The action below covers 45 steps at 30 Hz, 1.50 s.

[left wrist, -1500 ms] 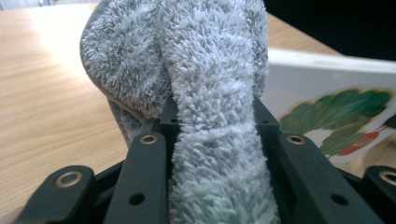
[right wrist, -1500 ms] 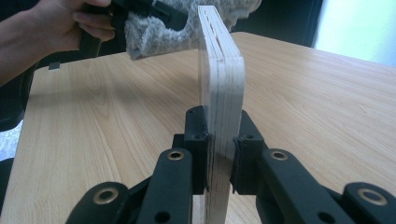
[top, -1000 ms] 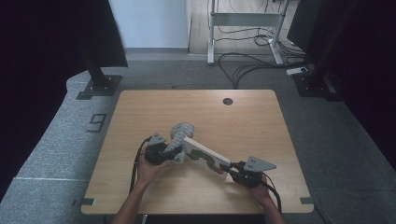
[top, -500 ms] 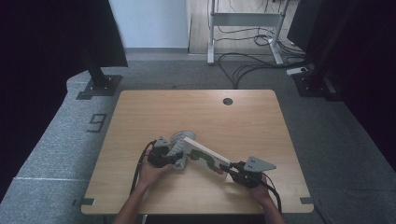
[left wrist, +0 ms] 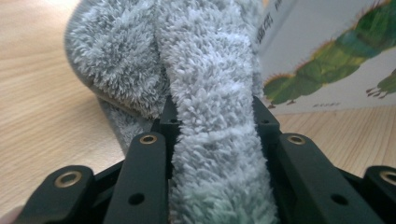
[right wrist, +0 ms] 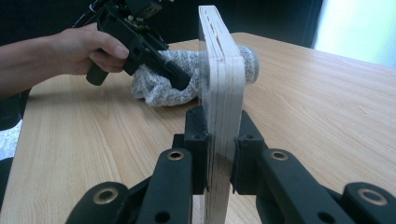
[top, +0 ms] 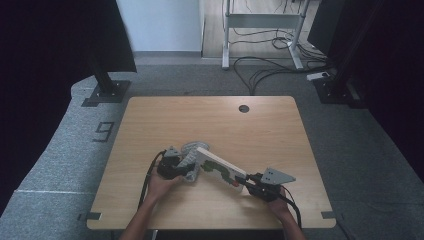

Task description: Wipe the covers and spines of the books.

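The board book [top: 218, 169], a thick white one with a green caterpillar on its cover, serves as the landmark: it lies aslant near the front middle of the wooden table [top: 280, 130], between the two hands.

At the book's far-left end sits a fluffy grey sock [top: 192, 149], bunched against the book and touching it. In the left gripper view the sock [left wrist: 210, 116] runs straight up between the black jaws, with the book's caterpillar cover [left wrist: 327, 56] just beside it to the right. The left hand-held gripper [top: 186, 170] is closed tight on the sock, its pads pressed into the pile.

At the book's near-right end the right hand-held gripper [top: 246, 181] is clamped on the book's edge. In the right gripper view the book [right wrist: 219, 88] stands on edge between the jaws, its layered pages facing the camera, both pads pressing its covers. Beyond the book in that view, the person's left hand [right wrist: 79, 51] holds its hand-held gripper with the jaws buried in the sock [right wrist: 163, 88].
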Motion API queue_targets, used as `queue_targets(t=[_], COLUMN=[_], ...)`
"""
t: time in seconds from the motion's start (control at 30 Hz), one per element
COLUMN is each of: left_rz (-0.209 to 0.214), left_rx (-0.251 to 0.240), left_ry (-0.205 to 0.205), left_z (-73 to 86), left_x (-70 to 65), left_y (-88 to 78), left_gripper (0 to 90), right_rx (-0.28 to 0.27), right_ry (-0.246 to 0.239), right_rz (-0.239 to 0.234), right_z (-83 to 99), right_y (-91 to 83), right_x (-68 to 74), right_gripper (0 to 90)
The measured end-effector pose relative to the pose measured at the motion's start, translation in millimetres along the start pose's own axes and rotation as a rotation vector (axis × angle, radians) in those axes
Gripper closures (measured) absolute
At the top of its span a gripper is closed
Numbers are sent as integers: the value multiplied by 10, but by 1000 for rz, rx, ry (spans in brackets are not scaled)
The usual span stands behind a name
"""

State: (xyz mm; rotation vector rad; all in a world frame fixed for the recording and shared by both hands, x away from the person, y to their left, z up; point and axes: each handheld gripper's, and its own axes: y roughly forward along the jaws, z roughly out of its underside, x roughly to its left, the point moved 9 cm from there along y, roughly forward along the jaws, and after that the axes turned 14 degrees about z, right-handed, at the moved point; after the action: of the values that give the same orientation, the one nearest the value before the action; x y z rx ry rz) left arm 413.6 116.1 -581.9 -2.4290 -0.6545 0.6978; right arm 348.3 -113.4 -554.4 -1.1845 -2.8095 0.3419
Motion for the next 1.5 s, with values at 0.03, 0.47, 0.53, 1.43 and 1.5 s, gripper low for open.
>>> queue_targets(t=[0.03,0.47,0.53,1.43,1.5], left_rz=[1,34,57,-8,-7], left_rx=[-12,-222,-247,33,44], left_ry=[-3,32,29,6,3], left_z=[-14,-356,-391,37,55], left_x=[3,-179,-231,-83,-74], left_y=[-22,-427,-457,87,97], left_gripper=[666,666,666,666,665], right_rx=[0,0,0,1,1], right_ry=[0,0,0,6,6], right_rz=[0,-1,-1,0,-1], right_z=[0,0,0,3,2], right_y=[0,0,0,0,1], right_x=[0,1,2,-4,-4], right_gripper=[787,787,787,787,787])
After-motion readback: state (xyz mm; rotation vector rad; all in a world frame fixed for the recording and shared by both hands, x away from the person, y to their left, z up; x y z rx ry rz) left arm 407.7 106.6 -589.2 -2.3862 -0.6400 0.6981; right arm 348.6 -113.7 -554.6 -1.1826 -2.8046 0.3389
